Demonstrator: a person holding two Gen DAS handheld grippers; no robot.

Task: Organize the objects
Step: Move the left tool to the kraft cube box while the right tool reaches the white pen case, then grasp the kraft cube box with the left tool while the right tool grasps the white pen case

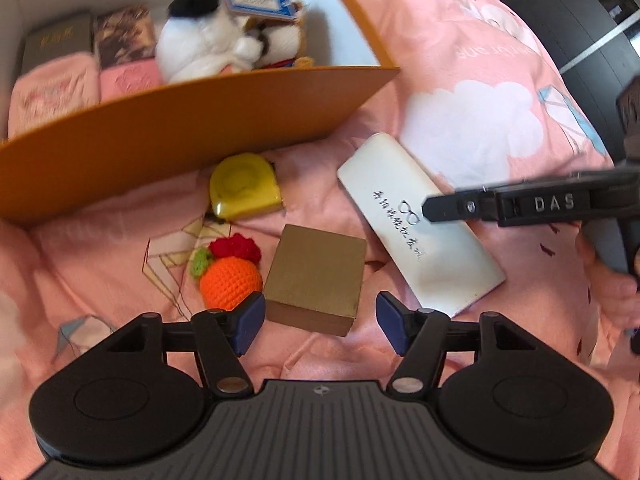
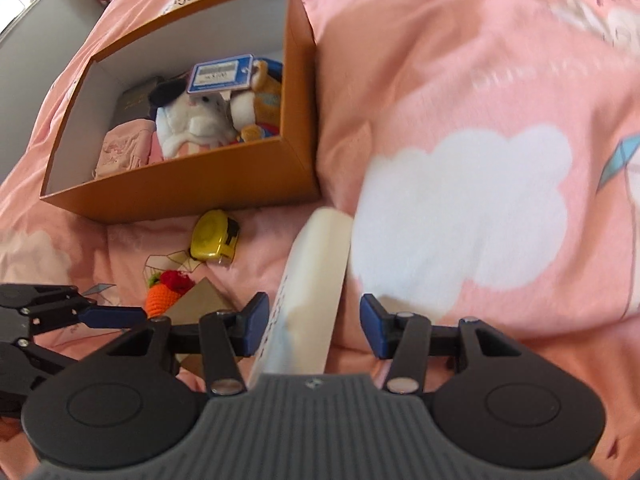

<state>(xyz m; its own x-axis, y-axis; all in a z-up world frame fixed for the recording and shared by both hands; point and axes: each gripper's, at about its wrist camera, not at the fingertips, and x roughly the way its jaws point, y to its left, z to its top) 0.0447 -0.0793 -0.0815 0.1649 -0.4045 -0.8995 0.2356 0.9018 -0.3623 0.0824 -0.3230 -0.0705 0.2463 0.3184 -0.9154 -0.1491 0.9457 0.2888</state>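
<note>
My left gripper [image 1: 320, 322] is open, its pads either side of the near edge of a small gold box [image 1: 316, 278] on the pink bed. Beside it lie an orange crochet fruit [image 1: 230, 280], a yellow tape measure [image 1: 244, 186] and a white glasses case [image 1: 416, 220]. My right gripper [image 2: 314, 326] is open over the near end of the white glasses case [image 2: 316, 280], pads apart from it. The right gripper's finger also shows in the left wrist view [image 1: 460, 206] above the case. The orange box [image 2: 224, 184] holds a white plush dog [image 2: 192, 124].
The orange box [image 1: 180, 128] also holds folded pink cloths [image 1: 52, 96], dark books [image 1: 56, 40] and a blue tag [image 1: 256, 0]. Pink bedding with a white cloud print [image 2: 460, 216] spreads to the right. Dark furniture [image 1: 580, 20] stands beyond the bed.
</note>
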